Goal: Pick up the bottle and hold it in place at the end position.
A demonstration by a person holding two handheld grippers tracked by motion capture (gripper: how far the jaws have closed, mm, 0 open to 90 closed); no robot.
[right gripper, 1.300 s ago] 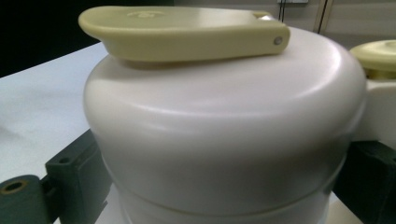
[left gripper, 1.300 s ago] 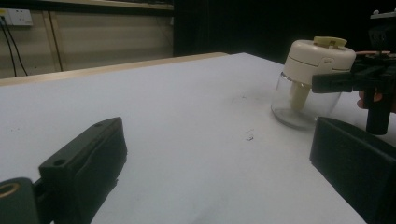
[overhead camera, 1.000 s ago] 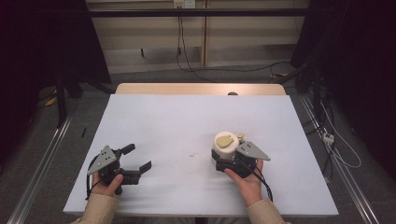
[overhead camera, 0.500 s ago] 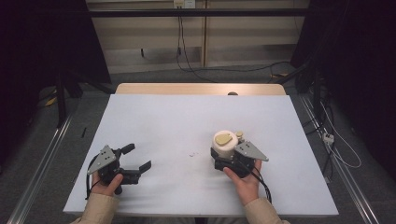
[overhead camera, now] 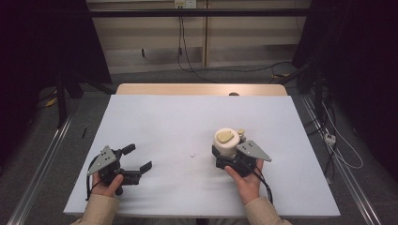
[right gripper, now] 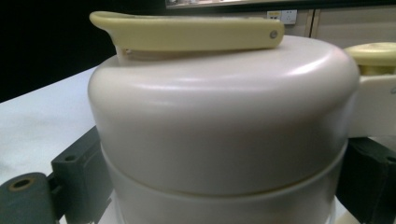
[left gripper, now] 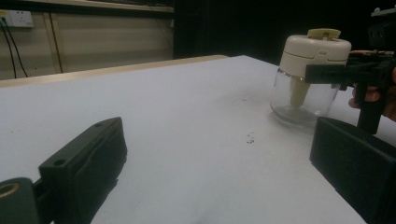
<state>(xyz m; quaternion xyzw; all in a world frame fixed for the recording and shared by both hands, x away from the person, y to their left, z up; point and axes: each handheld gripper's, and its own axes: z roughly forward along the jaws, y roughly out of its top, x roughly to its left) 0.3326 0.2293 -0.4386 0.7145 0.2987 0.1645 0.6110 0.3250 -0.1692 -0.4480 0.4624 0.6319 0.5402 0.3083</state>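
Shifted slightly since a second ago: right tongs [overhead camera: 228,154] and jar [overhead camera: 227,142], nudged along the tabletop [overhead camera: 178,122]; left tongs [overhead camera: 136,159] unchanged. Right tongs clamped on jar at cream lid [right gripper: 224,116], one pad on each side. Jar upright on tabletop, right of centre, near the front edge. Clear glass body below lid [left gripper: 299,100]; yellow flip tab [right gripper: 187,32] on top. Left tongs [left gripper: 210,177] spread apart, holding nothing, low over tabletop at front left, well apart from jar.
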